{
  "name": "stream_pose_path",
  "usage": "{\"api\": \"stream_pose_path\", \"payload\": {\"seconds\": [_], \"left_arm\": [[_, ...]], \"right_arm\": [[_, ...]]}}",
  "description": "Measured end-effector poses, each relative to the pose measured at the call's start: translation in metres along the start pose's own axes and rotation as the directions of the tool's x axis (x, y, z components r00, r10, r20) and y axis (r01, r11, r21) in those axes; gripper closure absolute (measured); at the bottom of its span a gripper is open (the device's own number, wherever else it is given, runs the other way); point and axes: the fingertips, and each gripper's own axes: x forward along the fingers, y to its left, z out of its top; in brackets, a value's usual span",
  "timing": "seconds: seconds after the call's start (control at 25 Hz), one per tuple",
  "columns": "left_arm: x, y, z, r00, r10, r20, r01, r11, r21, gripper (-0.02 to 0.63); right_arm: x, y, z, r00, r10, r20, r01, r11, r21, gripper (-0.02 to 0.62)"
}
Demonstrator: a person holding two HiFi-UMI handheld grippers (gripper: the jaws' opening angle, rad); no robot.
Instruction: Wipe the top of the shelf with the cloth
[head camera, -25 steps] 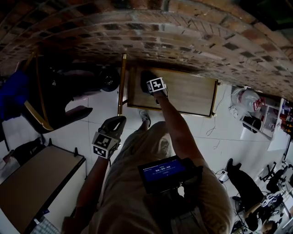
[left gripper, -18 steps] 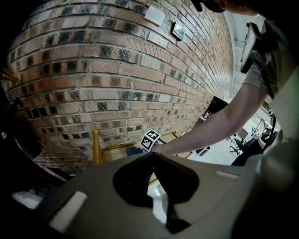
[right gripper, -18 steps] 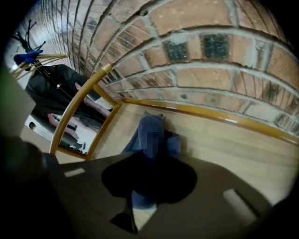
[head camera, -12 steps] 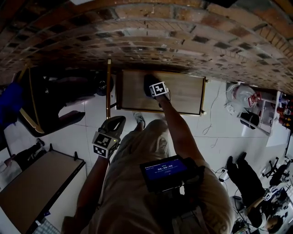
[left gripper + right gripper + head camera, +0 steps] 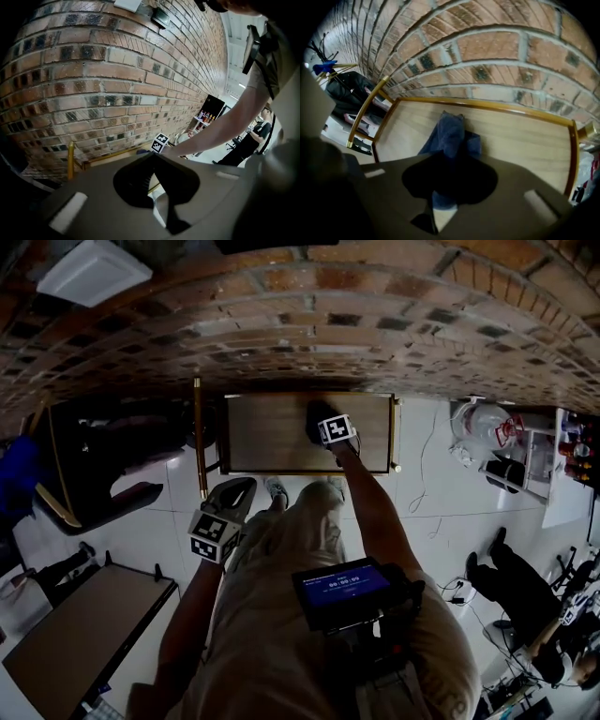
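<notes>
A red-brown brick wall [image 5: 309, 324] rises behind a pale wooden shelf top with a brass-coloured rail [image 5: 267, 432]. The left gripper [image 5: 225, 512] hangs short of the shelf, and its jaws seem to be closed together on nothing. To its right, the right gripper [image 5: 321, 418] pinches a crumpled dark blue cloth [image 5: 449, 133]. The cloth lies on the wood and trails ahead of the jaws toward the wall.
</notes>
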Motion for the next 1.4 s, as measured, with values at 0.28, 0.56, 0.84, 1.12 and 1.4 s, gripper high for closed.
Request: {"api": "stream_pose_path", "payload": {"seconds": [0.28,0.56,0.84,1.12,1.4], "left_arm": [[0.030,-0.026,0.023,1.000,-0.027,0.003,0.027,1.000,0.017,0.603],[0.052,-0.050,0.043,0.999,-0.044,0.013,0.044,0.999,0.030,0.603],[0.057,-0.056,0.046,0.999,-0.041,0.020,0.041,0.999,0.020,0.603],[0.046,-0.049,0.035,0.998,-0.052,0.031,0.052,0.999,0.007,0.603],[0.014,-0.017,0.014,0.997,-0.051,0.057,0.052,0.998,-0.026,0.604]], "right_arm": [[-0.030,-0.074,-0.032,0.996,-0.075,-0.040,0.076,0.996,0.038,0.522],[-0.058,-0.129,-0.047,0.985,-0.155,-0.072,0.157,0.987,0.020,0.522],[-0.075,-0.163,-0.052,0.974,-0.213,-0.073,0.215,0.977,0.012,0.522],[-0.091,-0.166,-0.058,0.948,-0.282,-0.144,0.291,0.956,0.044,0.522],[-0.101,-0.086,-0.036,0.961,-0.251,-0.113,0.256,0.966,0.039,0.522]]}}
